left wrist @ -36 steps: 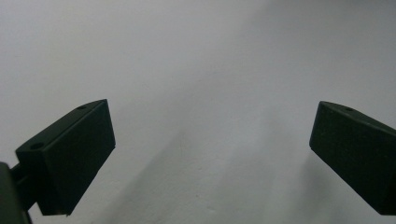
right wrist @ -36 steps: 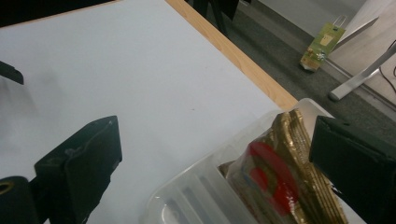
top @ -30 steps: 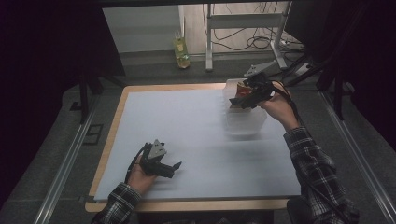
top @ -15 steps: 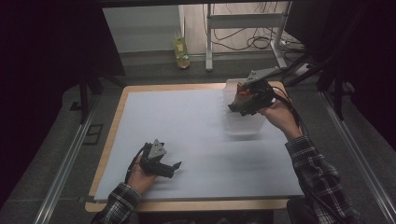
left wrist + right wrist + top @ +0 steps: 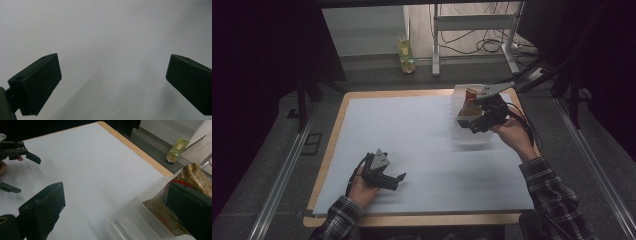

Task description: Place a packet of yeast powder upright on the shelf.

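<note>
High view: snack bag (image 5: 468, 104) upright in clear bin (image 5: 472, 137).

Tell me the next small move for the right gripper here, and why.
Probably lower the right gripper into the clear plastic bin and close on the snack bag. Its jaws stand open with one already beside the bag, nothing held. The left gripper rests open on the white mat.

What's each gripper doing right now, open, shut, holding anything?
Left gripper: open, holding nothing, low over the white table surface.
Right gripper: open, holding nothing, at the clear plastic bin with the snack packet.
</note>
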`<state>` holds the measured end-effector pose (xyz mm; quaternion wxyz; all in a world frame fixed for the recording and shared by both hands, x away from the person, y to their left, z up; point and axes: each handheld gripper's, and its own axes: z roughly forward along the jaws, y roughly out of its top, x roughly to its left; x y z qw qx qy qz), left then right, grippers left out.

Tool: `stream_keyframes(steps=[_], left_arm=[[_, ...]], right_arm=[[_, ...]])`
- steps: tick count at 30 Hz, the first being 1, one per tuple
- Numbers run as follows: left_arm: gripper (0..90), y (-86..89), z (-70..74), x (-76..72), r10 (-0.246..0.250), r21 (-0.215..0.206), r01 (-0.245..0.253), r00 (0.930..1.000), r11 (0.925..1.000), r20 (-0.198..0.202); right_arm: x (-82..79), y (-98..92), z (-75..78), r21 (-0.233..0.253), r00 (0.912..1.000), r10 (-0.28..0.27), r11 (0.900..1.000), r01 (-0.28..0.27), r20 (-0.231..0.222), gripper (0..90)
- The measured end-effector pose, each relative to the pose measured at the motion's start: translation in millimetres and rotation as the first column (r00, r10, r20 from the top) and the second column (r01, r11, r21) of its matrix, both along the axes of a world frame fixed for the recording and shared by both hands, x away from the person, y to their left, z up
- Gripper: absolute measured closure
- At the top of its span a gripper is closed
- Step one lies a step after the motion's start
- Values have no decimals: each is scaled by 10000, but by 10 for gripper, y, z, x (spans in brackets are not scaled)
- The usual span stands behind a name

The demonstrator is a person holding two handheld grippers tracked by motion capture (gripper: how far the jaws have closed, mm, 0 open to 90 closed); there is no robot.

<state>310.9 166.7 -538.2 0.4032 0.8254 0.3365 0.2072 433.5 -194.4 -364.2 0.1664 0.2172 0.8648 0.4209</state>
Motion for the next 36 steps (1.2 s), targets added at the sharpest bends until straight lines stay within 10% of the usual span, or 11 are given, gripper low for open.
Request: stream_keyframes(steps=[36], left_arm=[[2,-1,-6,1,30,-17,-30,10000,10000,-61]], right_arm=[[-460,-150,-585,7,9990,286,9996,-286,-346,24]])
